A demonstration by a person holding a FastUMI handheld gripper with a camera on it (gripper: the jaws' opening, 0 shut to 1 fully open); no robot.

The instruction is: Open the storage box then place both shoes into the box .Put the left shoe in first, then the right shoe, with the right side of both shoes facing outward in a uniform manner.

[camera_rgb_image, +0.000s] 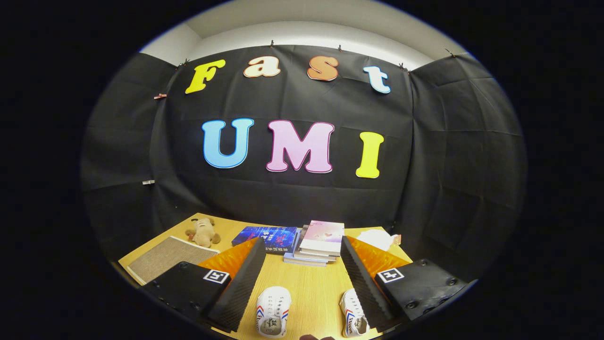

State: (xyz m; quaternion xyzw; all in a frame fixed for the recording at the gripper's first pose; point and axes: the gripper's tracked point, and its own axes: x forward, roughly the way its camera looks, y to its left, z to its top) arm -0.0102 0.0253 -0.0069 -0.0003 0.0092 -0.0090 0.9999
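Observation:
Two white canvas shoes with red and blue stripes lie on the wooden table (311,288). One shoe (272,311) rests between my fingers, nearer the left one. The other shoe (353,318) lies beside the right finger (365,283), partly hidden by it. My gripper (302,264) hovers above the table, wide open, with nothing held. The left finger (240,288) stands apart from the nearer shoe.
Beyond the fingers sit a stack of books (318,243) and a blue book (266,237). A plush dog (203,231) and a grey mat (167,262) lie at the far left. A crumpled white tissue (380,238) lies at the far right. The black cloth wall stands behind the table.

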